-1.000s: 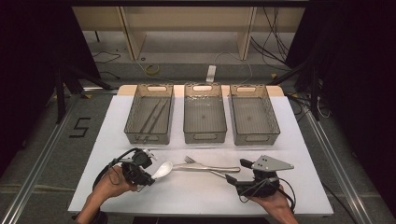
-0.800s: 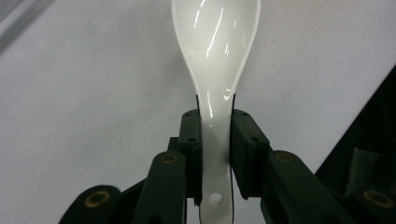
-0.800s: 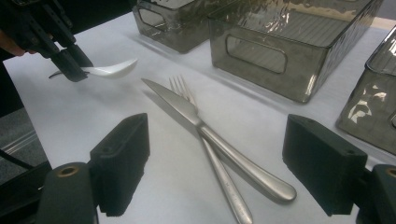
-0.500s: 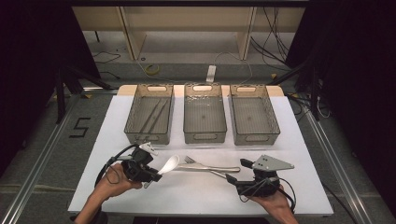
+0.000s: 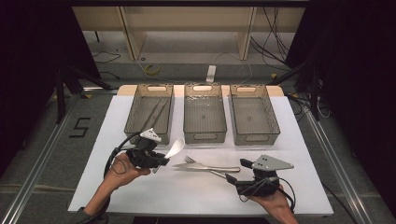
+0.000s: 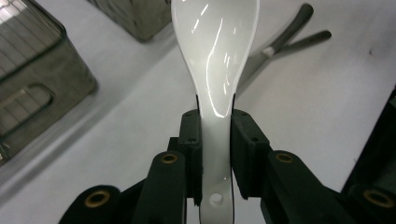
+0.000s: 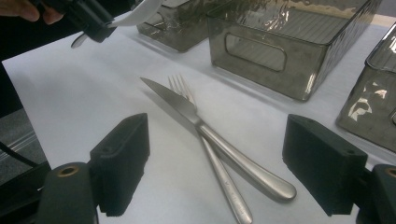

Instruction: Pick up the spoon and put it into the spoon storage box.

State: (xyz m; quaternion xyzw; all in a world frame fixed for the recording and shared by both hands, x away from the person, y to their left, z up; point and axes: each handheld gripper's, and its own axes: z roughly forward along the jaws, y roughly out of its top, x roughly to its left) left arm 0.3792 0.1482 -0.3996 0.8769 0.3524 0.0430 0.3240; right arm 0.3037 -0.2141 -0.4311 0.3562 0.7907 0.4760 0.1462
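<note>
My left tongs [image 6: 215, 154] are clamped on the handle of a white spoon [image 6: 215, 60], one black pad pressing each side of it just below the bowl. The bowl sticks out past the jaws, glossy and facing up toward the camera on the tongs. From above, the left tongs [image 5: 159, 161] sit in my left hand [image 5: 122, 169] over the near left part of the desk [image 5: 177, 196], and the spoon [image 5: 174, 148] angles up and away from them, lifted off the white surface, its bowl pointing toward the trays.

My right tongs [image 7: 233, 168] stand wide open with nothing between the pads. They rest low over the near right part of the desk, held in my right hand [image 5: 273, 203], and point toward the middle. Just ahead of them lie a knife [image 7: 210, 133] and a fork [image 7: 205, 149], crossed, the knife on top, both flat on the desk with their handles toward the right tongs. In the high view the knife [image 5: 205, 167] and fork [image 5: 198, 163] lie between my two hands, close to the spoon's bowl but not touching it.

Farther back three smoky clear trays stand side by side: the left tray [image 5: 133, 122] holds some long thin pieces I cannot make out, the middle tray [image 5: 204, 135] and the right tray [image 5: 273, 126] look bare inside.
</note>
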